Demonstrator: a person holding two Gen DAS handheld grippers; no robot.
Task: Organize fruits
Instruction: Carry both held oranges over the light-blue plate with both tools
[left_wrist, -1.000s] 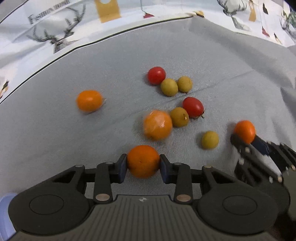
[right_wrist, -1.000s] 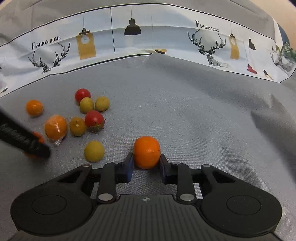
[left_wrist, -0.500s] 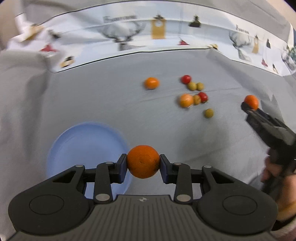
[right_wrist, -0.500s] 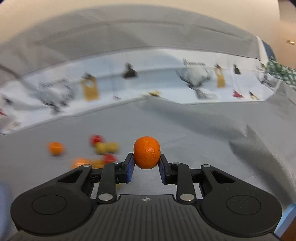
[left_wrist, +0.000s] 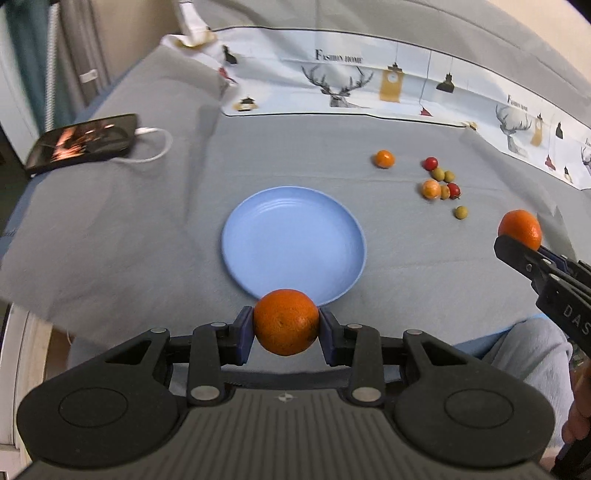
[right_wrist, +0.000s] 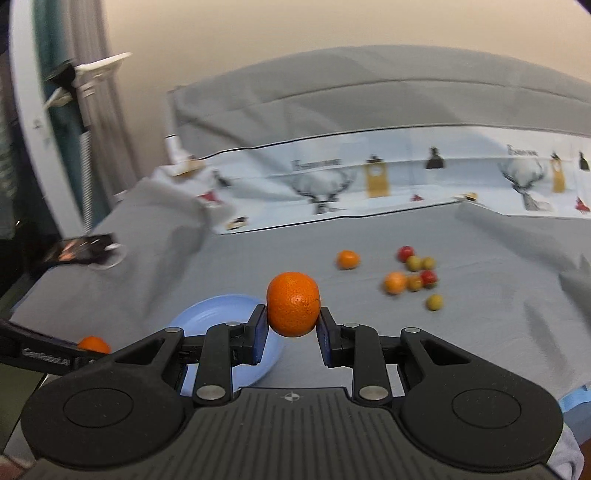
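Observation:
My left gripper (left_wrist: 286, 325) is shut on an orange tangerine (left_wrist: 285, 321), held just over the near rim of the empty blue plate (left_wrist: 291, 240). In the right wrist view my right gripper (right_wrist: 291, 325) is shut on a second tangerine (right_wrist: 293, 303), lifted above the grey cloth to the right of the blue plate (right_wrist: 218, 314). That same right-hand tangerine (left_wrist: 520, 229) shows at the right edge of the left wrist view. Loose on the cloth beyond lie a lone tangerine (left_wrist: 384, 158), a wrapped orange (left_wrist: 431, 189), red tomatoes (left_wrist: 430, 163) and several green fruits (left_wrist: 460, 212).
A phone (left_wrist: 83, 144) with a white cable lies at the far left of the grey cloth. A printed white cloth (left_wrist: 391, 88) runs along the back. A person's grey-clad leg (left_wrist: 528, 354) is at the lower right.
Both grippers rose from the fruit pile and swung left, each carrying its tangerine. The blue plate and the phone have come into view, and the loose fruits now lie farther off to the right.

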